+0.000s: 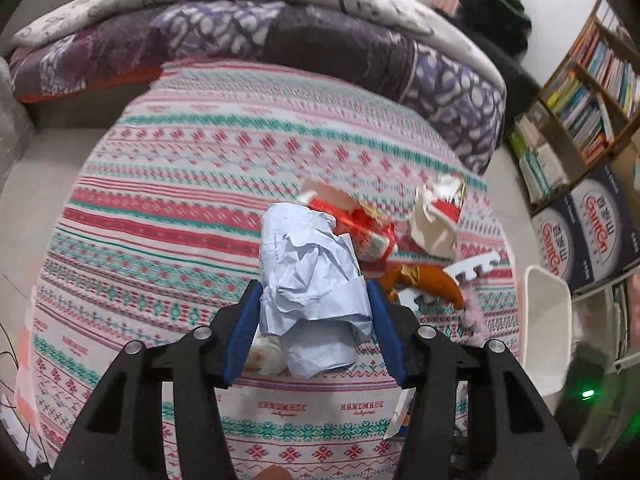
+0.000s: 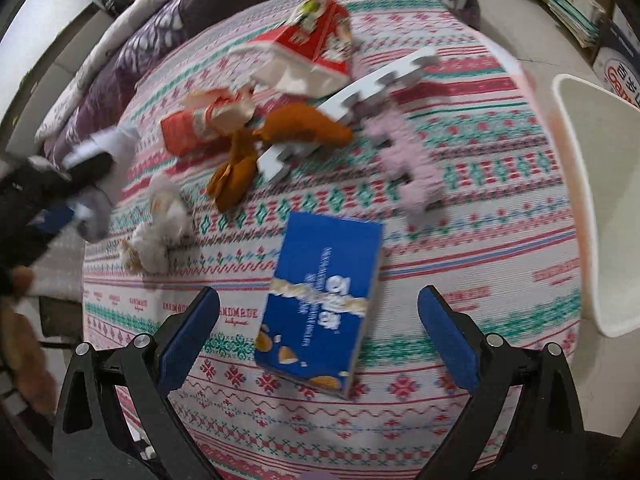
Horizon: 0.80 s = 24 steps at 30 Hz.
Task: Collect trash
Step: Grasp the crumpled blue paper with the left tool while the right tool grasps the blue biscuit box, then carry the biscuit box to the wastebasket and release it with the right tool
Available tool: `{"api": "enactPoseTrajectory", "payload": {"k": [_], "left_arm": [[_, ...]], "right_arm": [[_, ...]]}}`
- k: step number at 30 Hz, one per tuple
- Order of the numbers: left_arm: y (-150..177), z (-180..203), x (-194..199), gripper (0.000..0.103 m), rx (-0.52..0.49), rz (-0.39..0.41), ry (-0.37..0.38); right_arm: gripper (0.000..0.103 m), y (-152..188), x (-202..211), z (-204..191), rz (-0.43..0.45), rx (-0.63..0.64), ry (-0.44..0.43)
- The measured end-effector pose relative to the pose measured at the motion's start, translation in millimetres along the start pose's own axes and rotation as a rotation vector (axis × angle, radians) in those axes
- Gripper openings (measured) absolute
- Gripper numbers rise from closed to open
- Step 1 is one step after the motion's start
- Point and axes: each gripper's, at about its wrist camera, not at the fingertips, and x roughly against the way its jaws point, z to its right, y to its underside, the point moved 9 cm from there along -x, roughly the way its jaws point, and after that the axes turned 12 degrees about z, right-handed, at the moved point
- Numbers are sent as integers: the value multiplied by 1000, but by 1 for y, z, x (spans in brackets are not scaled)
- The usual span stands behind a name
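Observation:
My left gripper (image 1: 314, 286) is shut on a crumpled pale blue paper (image 1: 308, 256), and both blue pads press its sides above the patterned tablecloth (image 1: 180, 200). Behind it lie a red wrapper (image 1: 360, 228), a torn red carton (image 1: 436, 216) and an orange-brown scrap (image 1: 432, 280). My right gripper (image 2: 320, 292) stands wide open over a blue box (image 2: 328, 248) lying flat on the cloth, its pads clear of the box. Farther off in the right wrist view are the red carton (image 2: 316, 44), red wrapper (image 2: 184, 136), orange-brown scrap (image 2: 304, 128) and a crumpled tissue (image 2: 160, 228).
A white bin (image 2: 600, 200) stands off the table's right edge, also in the left wrist view as the bin (image 1: 548, 320). White foam strip (image 2: 360, 92) and pink foam strip (image 2: 404, 160) lie on the cloth. Folded quilts (image 1: 280, 40) sit beyond the table; a bookshelf (image 1: 580, 100) stands right.

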Motion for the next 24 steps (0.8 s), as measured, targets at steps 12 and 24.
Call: {"api": "enactPoseTrajectory", "payload": {"k": [12,24], "left_arm": [[-9,-27,21,53,10,66,-42],[-23,-27,39,53,-11,184,-88]], "right_arm": [[51,-6,-11,-22,57,161,68],[51,-61,42,-52,346,242,5]]}}
